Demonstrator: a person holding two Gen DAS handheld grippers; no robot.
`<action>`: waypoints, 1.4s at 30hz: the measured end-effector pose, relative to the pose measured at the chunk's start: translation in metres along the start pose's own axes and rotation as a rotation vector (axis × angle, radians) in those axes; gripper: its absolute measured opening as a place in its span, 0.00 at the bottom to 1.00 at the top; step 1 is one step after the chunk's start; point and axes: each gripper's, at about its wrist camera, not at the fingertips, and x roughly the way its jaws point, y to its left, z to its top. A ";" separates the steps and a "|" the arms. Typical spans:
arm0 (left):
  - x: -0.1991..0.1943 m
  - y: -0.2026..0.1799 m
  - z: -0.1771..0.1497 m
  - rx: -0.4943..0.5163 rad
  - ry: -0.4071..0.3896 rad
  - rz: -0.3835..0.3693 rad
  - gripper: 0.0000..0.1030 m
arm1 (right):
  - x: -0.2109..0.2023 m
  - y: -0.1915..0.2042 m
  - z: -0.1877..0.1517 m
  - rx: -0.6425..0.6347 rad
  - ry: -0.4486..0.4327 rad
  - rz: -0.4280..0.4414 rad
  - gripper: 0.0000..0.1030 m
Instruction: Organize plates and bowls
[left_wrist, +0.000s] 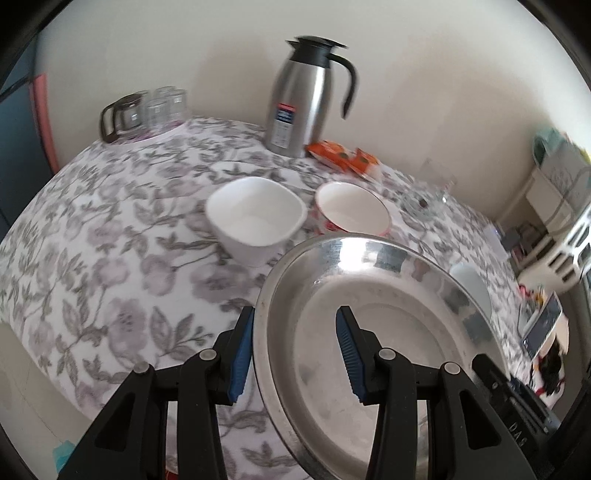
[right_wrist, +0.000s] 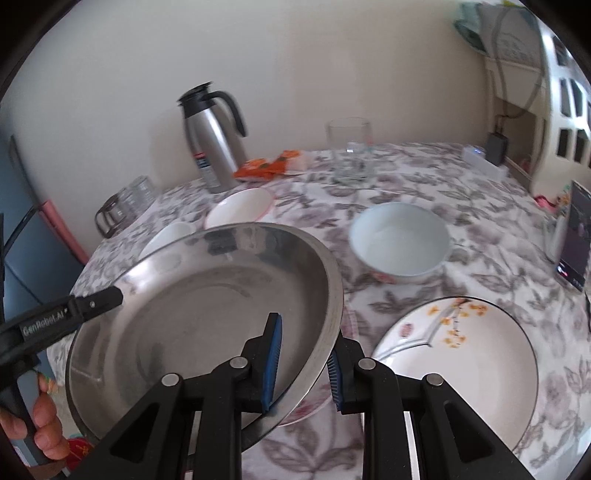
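Now steel plate (right_wrist: 207, 314) rim clamped between both grippers' jaws, above table (right_wrist: 424, 177).

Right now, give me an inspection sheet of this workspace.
Surface: table under a floral cloth.
Job's things: steel plate held tilted above the table; square white bowl; red-rimmed bowl; pale blue bowl; flowered plate.
Clutter: steel jug, orange packet, drinking glass, glass pot and cups, phone.
Grippers: left gripper straddles the plate's rim; right gripper clamps the opposite rim.
Cables: grey cable on the wall.
Surroundings: cream wall, white shelving.
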 end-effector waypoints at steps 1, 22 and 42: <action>0.003 -0.005 0.000 0.013 0.005 0.003 0.44 | 0.000 -0.005 0.000 0.014 0.001 -0.004 0.24; 0.041 -0.044 -0.004 0.151 0.042 0.087 0.44 | 0.033 -0.030 -0.004 0.031 0.089 -0.067 0.24; 0.063 -0.038 -0.011 0.174 0.126 0.110 0.44 | 0.055 -0.030 -0.015 0.018 0.175 -0.093 0.26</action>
